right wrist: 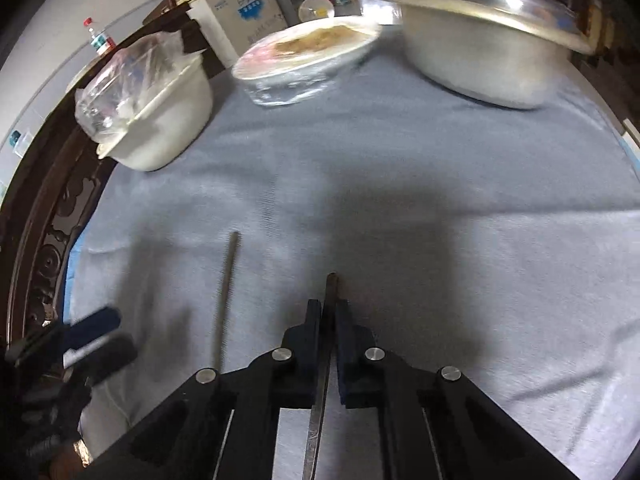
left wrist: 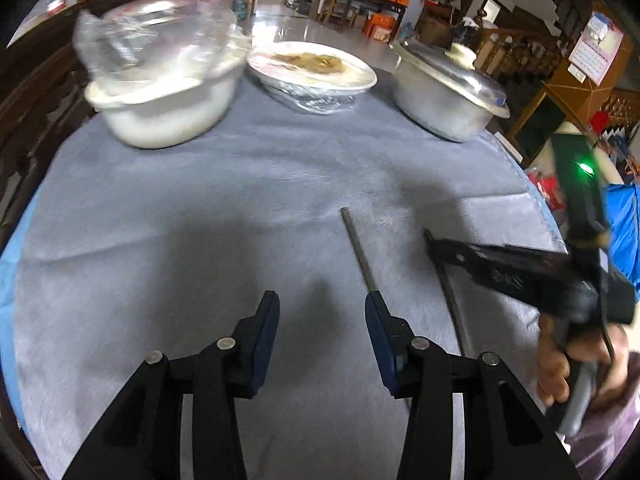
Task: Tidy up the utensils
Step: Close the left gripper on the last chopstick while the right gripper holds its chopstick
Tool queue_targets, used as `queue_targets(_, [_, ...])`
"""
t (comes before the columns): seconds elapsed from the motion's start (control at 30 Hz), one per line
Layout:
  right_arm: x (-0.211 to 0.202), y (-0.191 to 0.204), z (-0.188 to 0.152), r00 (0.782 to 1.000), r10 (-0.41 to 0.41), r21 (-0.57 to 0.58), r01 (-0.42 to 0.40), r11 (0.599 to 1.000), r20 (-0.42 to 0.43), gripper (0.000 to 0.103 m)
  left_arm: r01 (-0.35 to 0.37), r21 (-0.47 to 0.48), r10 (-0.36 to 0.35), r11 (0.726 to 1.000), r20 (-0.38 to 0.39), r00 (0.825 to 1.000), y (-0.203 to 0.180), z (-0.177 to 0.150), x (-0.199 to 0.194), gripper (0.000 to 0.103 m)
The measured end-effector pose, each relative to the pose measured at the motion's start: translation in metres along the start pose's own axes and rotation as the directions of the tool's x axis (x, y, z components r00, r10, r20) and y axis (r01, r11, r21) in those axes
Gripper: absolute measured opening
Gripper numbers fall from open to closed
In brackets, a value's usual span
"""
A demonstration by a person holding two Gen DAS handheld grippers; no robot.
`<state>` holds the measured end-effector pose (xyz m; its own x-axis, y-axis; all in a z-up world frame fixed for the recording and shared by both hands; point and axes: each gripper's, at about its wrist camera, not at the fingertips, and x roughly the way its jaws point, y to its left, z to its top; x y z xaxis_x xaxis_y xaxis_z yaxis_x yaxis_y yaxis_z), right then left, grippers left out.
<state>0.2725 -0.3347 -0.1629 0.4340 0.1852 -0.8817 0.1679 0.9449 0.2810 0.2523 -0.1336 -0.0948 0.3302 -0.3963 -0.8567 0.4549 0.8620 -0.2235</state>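
Two metal chopsticks are in play on a grey-blue table cloth (left wrist: 240, 184). One chopstick (left wrist: 360, 250) lies loose on the cloth; it also shows in the right wrist view (right wrist: 226, 292). My left gripper (left wrist: 322, 304) is open and empty, its right finger just beside that chopstick's near end. My right gripper (right wrist: 329, 308) is shut on the second chopstick (right wrist: 326, 344), which runs back between its fingers. From the left wrist view the right gripper (left wrist: 434, 240) sits at the right with that chopstick (left wrist: 454, 304) hanging below it.
At the far side stand a white bowl under a plastic bag (left wrist: 160, 108), a wrapped plate of food (left wrist: 316, 68) and a lidded metal pot (left wrist: 444, 88). A dark carved wooden chair back (right wrist: 44, 208) borders the table's left edge.
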Motion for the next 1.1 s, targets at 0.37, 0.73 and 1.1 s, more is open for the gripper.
queue_targets(0.37, [-0.009,-0.032,-0.006,1.0,0.005,0.031,-0.005,1.0,-0.015,0.007,-0.003,-0.007,0.002,1.0,-0.087,0.996,-0.02,0.044,0.062,0.046])
queue_targets(0.73, [-0.013,-0.028,-0.015,1.0,0.009,0.03,-0.008,1.0,-0.02,0.007,-0.007,-0.018,0.005,1.0,-0.098,0.995,-0.006,0.022,0.061,0.006])
queue_targets(1.1, [-0.022,-0.02,-0.04,0.995,-0.013,0.005,0.013,1.0,-0.099,0.008,-0.033,-0.044,0.025,0.998,-0.163,0.986,0.01,-0.029,0.028,0.006])
